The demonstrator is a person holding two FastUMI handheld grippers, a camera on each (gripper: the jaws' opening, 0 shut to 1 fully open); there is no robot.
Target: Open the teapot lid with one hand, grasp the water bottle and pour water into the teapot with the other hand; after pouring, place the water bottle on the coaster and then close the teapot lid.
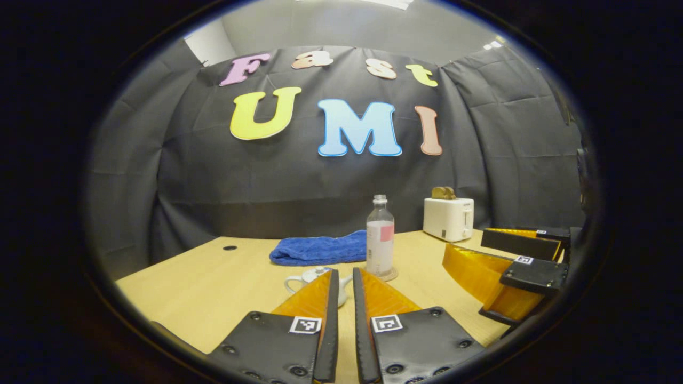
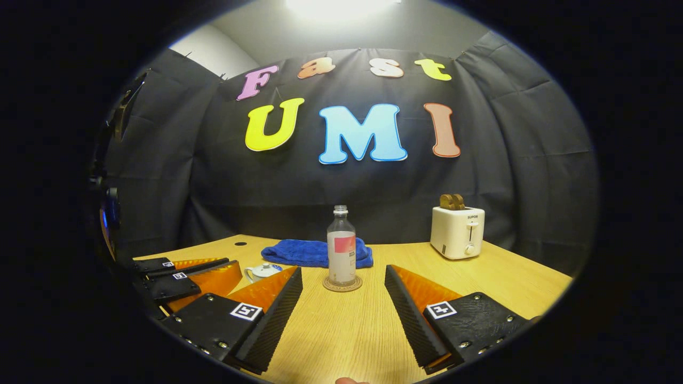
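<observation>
On my left, the left gripper (image 1: 346,277) has its jaws nearly closed on nothing, aimed at the teapot (image 2: 262,271), whose lid looks still on. Just right of it the water bottle (image 2: 341,246) stands upright on the coaster (image 2: 342,285), untouched. My right gripper (image 2: 343,277) faces it, jaws wide and empty. I judge nothing done yet: lid, pour, return and closing all remain
</observation>
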